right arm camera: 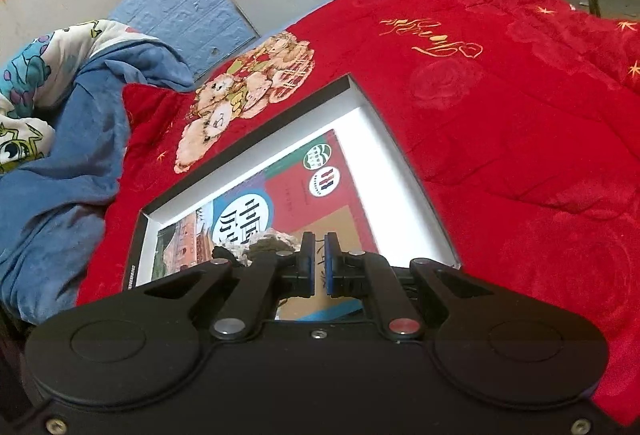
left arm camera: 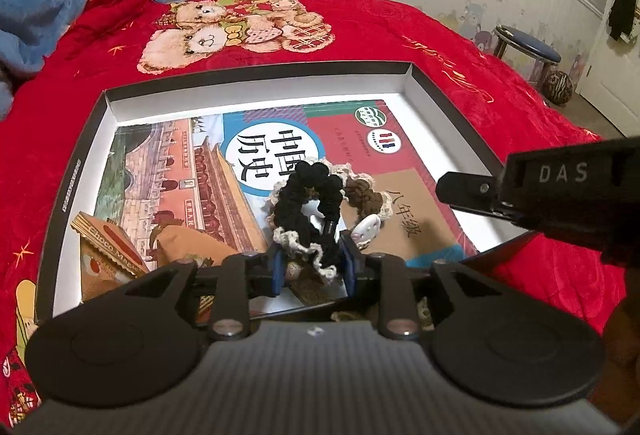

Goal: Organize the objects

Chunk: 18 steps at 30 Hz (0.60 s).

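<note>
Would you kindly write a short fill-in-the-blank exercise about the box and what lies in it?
1. The box sits on a ____ bedspread.
2. Under the black scrunchie lies a history ____.
3. The snack packet reads "Choco ____".
4. The right gripper is ____.

Missing words: red; textbook; Magic; shut

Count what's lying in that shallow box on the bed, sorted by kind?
Book: 1
Crocheted scrunchies: 2, black and brown
Snack packets: 2, Choco Magic wrapper and tan pouch
White clip: 1
Total: 6
</note>
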### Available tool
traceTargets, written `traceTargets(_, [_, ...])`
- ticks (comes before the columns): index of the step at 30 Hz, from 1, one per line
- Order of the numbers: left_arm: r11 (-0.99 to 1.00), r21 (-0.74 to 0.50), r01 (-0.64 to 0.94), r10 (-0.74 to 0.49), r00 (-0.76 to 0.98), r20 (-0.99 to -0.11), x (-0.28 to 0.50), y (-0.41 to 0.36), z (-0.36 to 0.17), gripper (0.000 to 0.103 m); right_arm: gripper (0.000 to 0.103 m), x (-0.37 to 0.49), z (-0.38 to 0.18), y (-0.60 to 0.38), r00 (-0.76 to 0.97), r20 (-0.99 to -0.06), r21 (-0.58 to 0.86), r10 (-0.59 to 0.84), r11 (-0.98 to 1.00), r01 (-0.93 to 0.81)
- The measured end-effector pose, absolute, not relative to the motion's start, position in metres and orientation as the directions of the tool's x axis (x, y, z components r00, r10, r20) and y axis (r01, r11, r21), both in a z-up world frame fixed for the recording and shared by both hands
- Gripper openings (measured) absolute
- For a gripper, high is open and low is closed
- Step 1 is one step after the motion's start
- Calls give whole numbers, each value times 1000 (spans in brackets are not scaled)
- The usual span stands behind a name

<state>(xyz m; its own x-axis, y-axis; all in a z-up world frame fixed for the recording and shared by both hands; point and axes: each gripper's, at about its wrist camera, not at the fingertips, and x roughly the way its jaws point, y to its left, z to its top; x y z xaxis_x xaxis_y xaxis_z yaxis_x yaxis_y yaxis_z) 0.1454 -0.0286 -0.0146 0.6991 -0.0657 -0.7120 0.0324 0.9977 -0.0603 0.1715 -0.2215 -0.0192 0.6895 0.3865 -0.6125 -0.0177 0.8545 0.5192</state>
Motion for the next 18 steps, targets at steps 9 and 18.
traceTargets(9, [998, -52, 20, -51, 700, -713, 147, -27, -15, 56, 7, 173, -25, -221, 679, -627, 515, 381, 857, -5])
traceTargets(18, [998, -54, 27, -57, 695, -717, 147, -25, -14, 65, 8, 173, -24, -221, 682, -617, 525, 393, 851, -15])
